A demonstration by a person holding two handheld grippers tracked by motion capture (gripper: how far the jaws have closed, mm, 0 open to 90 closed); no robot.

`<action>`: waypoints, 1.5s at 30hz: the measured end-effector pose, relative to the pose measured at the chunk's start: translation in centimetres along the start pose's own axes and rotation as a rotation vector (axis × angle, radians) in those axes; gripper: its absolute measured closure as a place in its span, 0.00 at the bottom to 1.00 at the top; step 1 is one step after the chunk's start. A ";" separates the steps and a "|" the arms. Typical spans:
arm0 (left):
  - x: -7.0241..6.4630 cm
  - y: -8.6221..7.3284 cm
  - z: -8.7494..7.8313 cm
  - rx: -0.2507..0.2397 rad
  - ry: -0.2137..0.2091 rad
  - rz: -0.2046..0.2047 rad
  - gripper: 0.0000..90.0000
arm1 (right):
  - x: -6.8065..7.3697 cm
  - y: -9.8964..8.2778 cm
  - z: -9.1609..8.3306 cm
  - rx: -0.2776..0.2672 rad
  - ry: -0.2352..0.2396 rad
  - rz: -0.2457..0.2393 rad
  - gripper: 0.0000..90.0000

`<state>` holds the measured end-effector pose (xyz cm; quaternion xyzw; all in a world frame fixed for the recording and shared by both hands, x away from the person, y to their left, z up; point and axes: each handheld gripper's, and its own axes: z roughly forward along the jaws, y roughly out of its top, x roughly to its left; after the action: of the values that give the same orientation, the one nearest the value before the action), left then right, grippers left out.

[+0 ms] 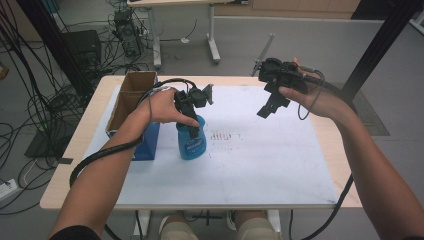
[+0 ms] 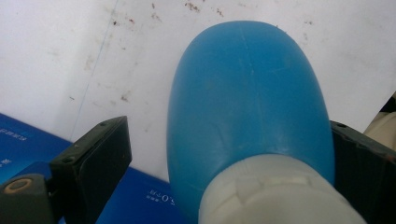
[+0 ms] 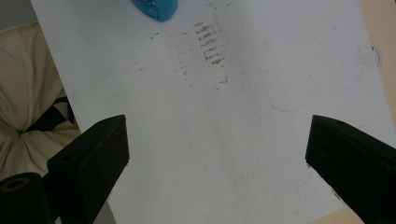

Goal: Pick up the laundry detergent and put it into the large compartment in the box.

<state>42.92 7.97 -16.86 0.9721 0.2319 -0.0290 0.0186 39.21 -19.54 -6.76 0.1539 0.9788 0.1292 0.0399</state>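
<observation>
Left gripper [image 1: 192, 117] is down over the blue bottle [image 1: 192, 142], which stands on the white sheet [image 1: 260, 160] covering the bench [image 1: 75, 145]. Bottle is upright: long axis vertical, white neck up, base on the sheet. It sits left of centre, just beside the blue box [image 1: 148, 145], touching or nearly so; can't tell which from the high view.

In the left gripper view the camera looks down along the bottle [image 2: 247, 107]. White neck [image 2: 275, 191] is nearest the camera, blue body runs away toward the sheet. Jaws are around the neck end. Right one is against the bottle's side. Left one stands clear of it, sheet visible in the gap. So jaws are wide, not clamped. Corner of the box [image 2: 28, 144] shows behind the left jaw.

Box is open-topped, cardboard brown inside, sitting at the sheet's left edge.

Right gripper [image 1: 272, 102] is held up in the air over the far right part of the sheet, well apart from the bottle, tilted down toward the sheet. Right gripper view: jaws spread wide, nothing between them, stained sheet [image 3: 233, 140] below. Edge of the bottle [image 3: 156, 8] is at the top of that view.
</observation>
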 end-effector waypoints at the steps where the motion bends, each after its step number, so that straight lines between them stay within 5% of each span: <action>1: 0.0 0.0 0.0 0.002 0.002 0.004 0.08 | 0.0 0.0 0.0 0.001 0.000 -0.001 0.07; 28: -0.5 0.2 0.0 -0.002 0.035 0.022 0.20 | -0.1 -0.1 0.2 0.008 -0.004 0.005 0.07; 45: -0.4 0.0 -0.1 -0.010 -0.005 0.036 0.40 | 0.0 0.0 0.5 0.008 -0.004 0.000 0.07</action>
<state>42.57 7.76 -16.75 0.9760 0.2144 -0.0298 0.0247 39.29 -19.42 -7.20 0.1542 0.9792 0.1250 0.0414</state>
